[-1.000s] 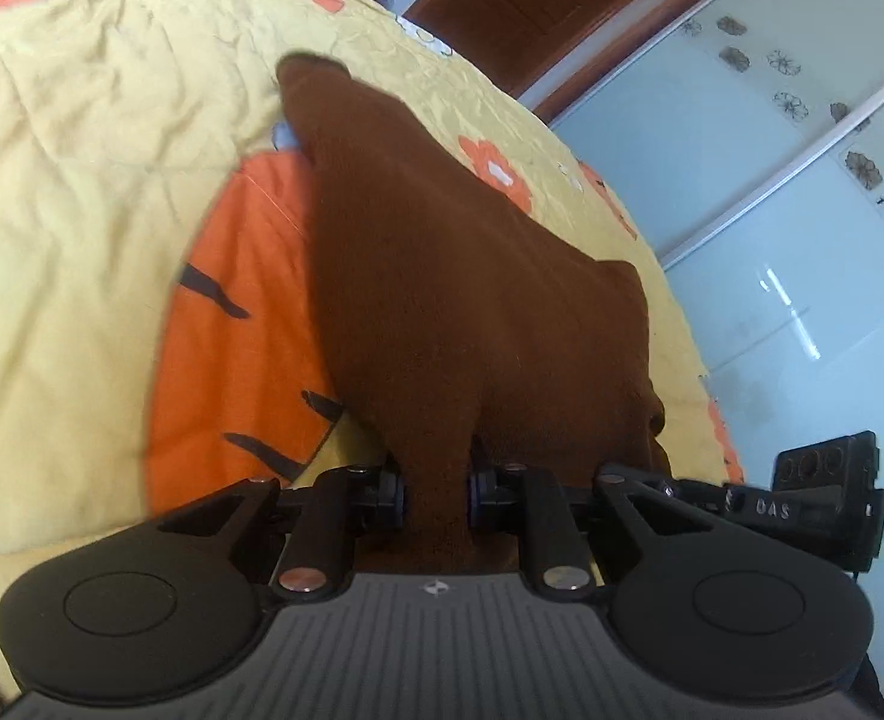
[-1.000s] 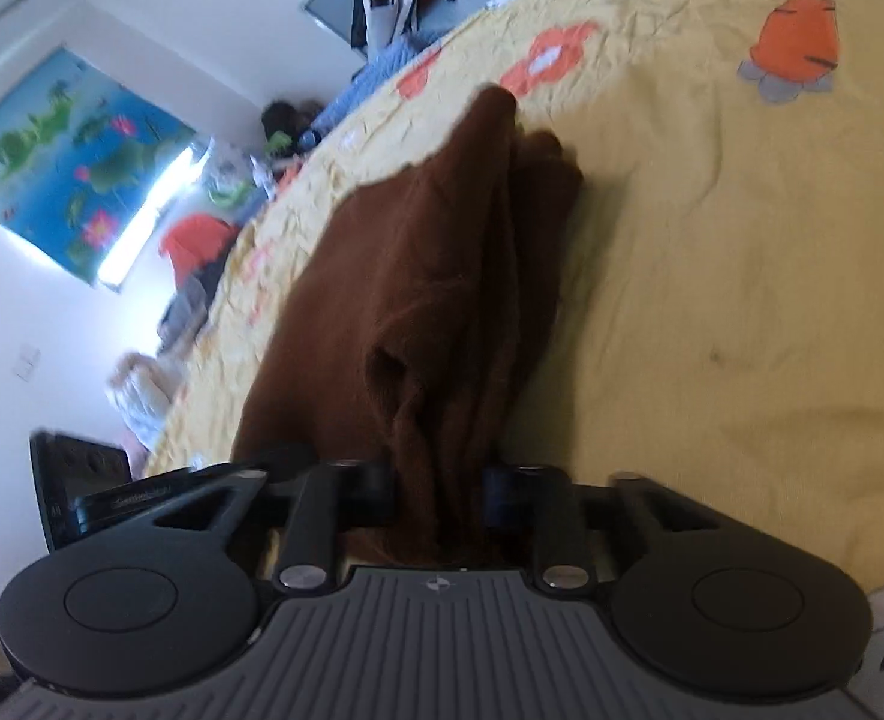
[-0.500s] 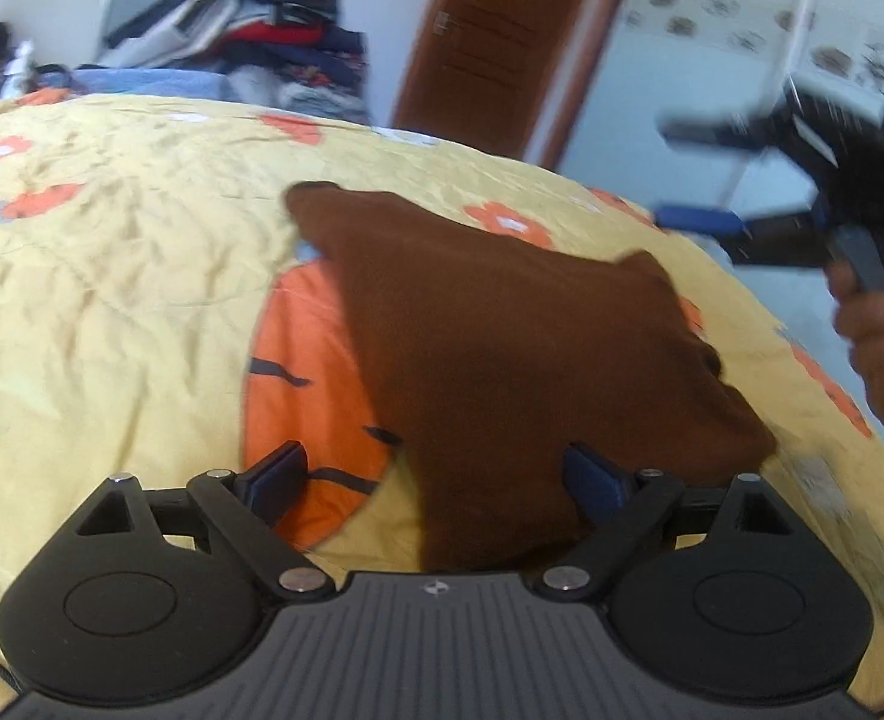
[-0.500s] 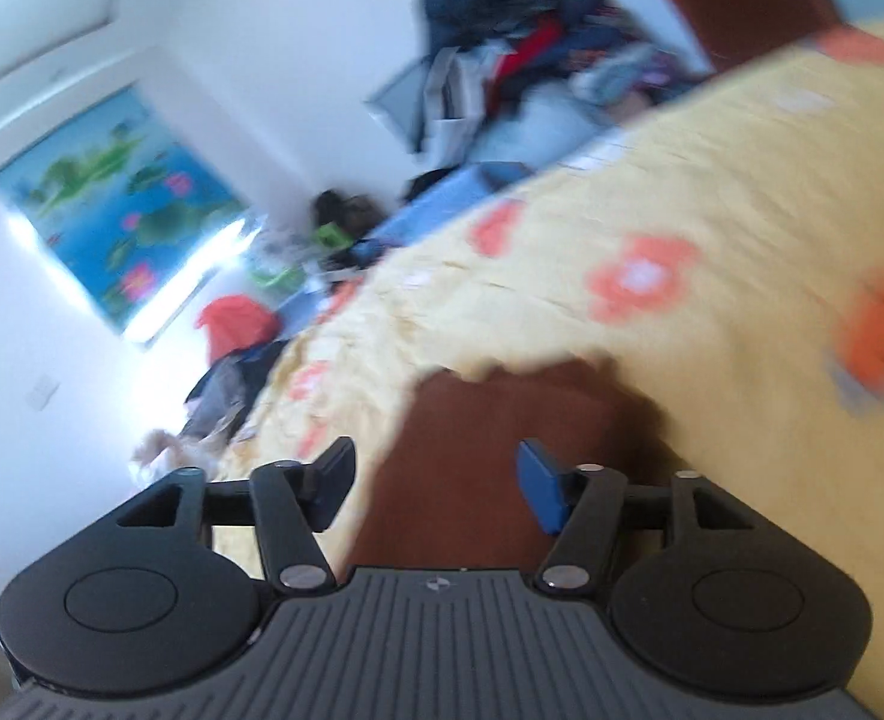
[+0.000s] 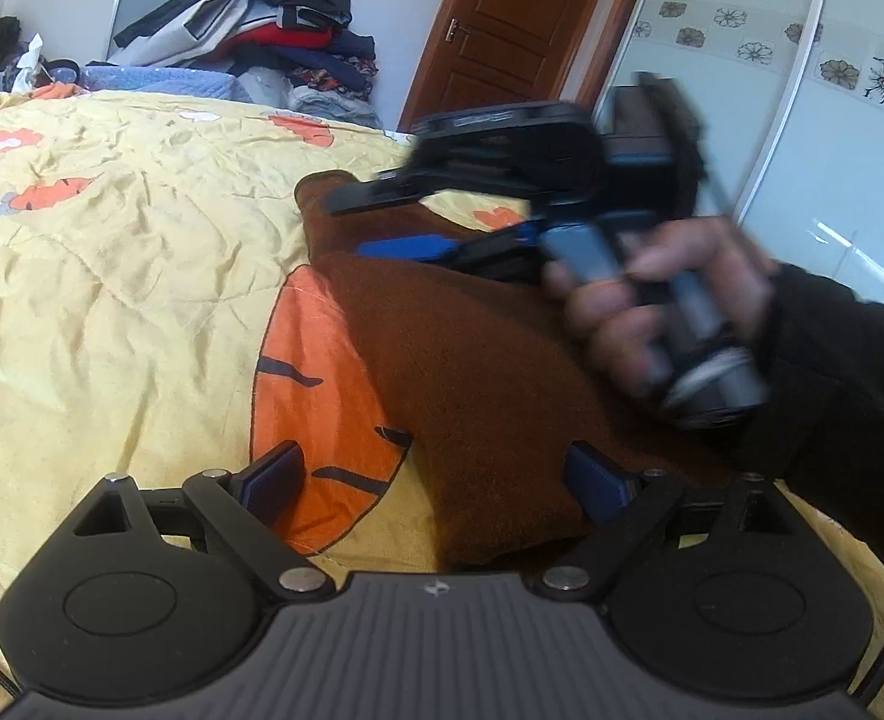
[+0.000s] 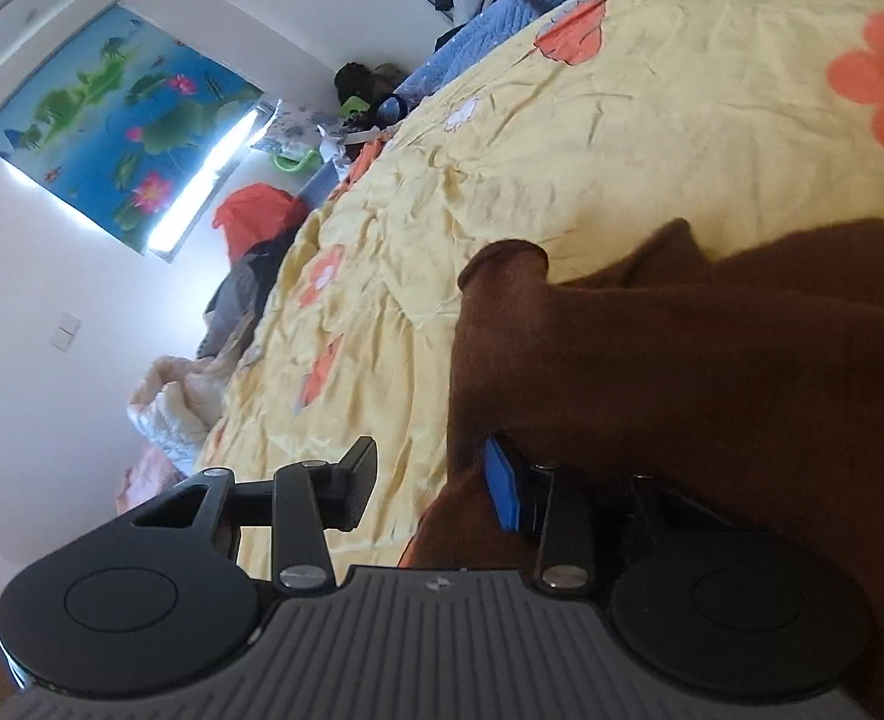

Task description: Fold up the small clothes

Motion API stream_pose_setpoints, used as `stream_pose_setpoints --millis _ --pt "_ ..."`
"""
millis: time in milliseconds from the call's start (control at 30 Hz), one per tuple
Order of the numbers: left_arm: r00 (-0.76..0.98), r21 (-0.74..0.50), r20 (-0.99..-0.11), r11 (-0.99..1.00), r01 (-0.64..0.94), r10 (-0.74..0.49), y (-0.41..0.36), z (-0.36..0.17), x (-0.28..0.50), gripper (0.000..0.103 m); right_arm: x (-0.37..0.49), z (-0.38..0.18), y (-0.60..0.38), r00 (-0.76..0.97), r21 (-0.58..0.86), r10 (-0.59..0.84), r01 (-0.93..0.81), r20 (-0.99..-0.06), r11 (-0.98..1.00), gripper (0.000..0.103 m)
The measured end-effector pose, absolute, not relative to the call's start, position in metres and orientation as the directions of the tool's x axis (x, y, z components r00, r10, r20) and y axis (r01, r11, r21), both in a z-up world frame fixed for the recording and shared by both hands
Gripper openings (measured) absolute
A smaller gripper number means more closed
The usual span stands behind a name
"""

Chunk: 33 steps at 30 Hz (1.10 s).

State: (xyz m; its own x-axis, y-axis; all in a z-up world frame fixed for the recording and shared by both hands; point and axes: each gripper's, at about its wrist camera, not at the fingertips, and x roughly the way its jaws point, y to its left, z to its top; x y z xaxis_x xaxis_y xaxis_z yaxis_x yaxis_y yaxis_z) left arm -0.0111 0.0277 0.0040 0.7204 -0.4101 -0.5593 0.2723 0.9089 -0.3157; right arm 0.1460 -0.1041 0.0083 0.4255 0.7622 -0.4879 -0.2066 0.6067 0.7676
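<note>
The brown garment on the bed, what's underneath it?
The brown garment lies on a yellow quilt, partly covering a big orange, black-striped print. How far the print runs beneath is hidden.

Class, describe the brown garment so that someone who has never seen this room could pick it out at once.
Find the yellow quilt with orange flowers covering the bed. Near its edge lies a big orange patch with black stripes. The brown garment lies flat partly over that patch: the only dark, plain, fuzzy cloth on the quilt.
</note>
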Motion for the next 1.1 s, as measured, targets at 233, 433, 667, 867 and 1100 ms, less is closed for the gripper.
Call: stream_pose_setpoints --millis 233,433,667,867,1100 --pt "0.718 -0.333 -0.553 0.902 0.274 -0.422 0.030 0.003 -0.011 0.097 0.112 0.027 -0.171 0.566 0.753 0.671 -0.129 -0.479 0.646 0.069" --pt "0.729 -0.312 -0.561 0.916 0.251 -0.391 0.034 0.008 -0.014 0.097 0.100 0.032 -0.165 0.581 0.644 0.596 -0.154 -0.555 0.750 0.053" --pt "0.612 -0.640 -0.520 0.746 0.184 -0.596 0.073 0.007 -0.006 0.096 0.003 0.064 -0.221 0.650 0.620 0.565 -0.178 -0.509 0.764 0.092" --pt "0.507 -0.742 -0.528 0.660 0.116 -0.682 0.056 -0.005 0.030 0.034 -0.020 0.024 -0.249 0.606 0.670 0.560 -0.060 -0.564 0.740 0.085" --pt "0.579 -0.456 -0.670 0.873 0.173 -0.465 0.040 0.024 0.018 0.014 -0.029 0.015 -0.214 0.478 0.660 0.659 -0.197 -0.581 0.725 0.035"
